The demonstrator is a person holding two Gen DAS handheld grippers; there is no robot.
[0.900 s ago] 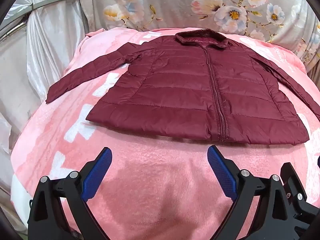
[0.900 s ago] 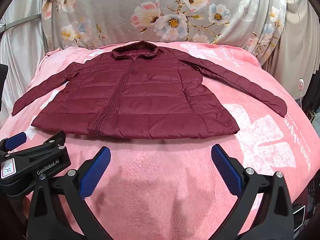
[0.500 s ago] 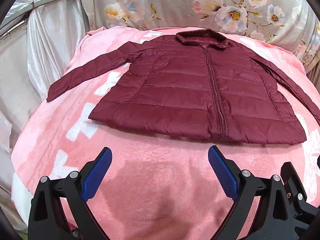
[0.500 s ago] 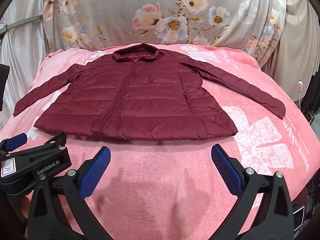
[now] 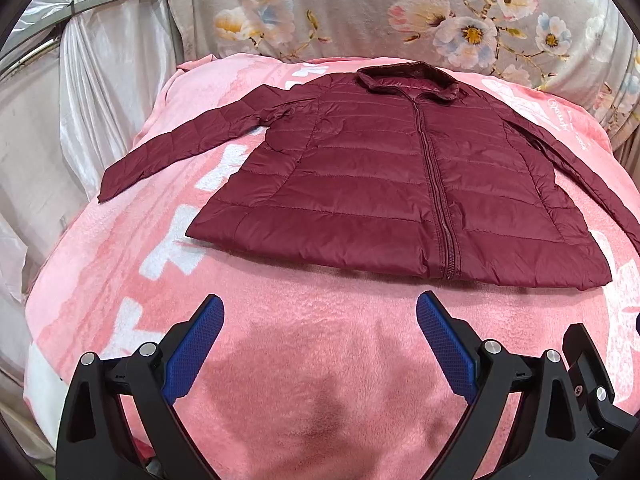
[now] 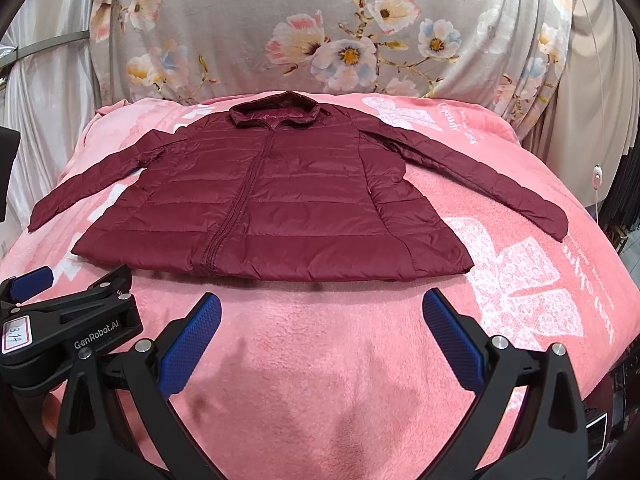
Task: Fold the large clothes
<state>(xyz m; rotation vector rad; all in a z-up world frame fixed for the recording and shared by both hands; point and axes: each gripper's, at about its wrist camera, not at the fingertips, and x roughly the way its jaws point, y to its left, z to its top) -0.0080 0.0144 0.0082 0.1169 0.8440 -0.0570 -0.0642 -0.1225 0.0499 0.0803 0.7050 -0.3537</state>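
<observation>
Left wrist view first: the maroon jacket (image 5: 400,184) is laid flat on the pink blanket (image 5: 300,360), collar away, hem nearest, at roughly 12 o'clock from the left gripper (image 5: 320,316). Its sleeves are spread out toward 9 and 3, so the long axis runs crosswise. Neither side is favoured much; the right gripper (image 6: 322,314) is faced with the same hem. Both sets of jaws are spread wide, nothing held or touched.
</observation>
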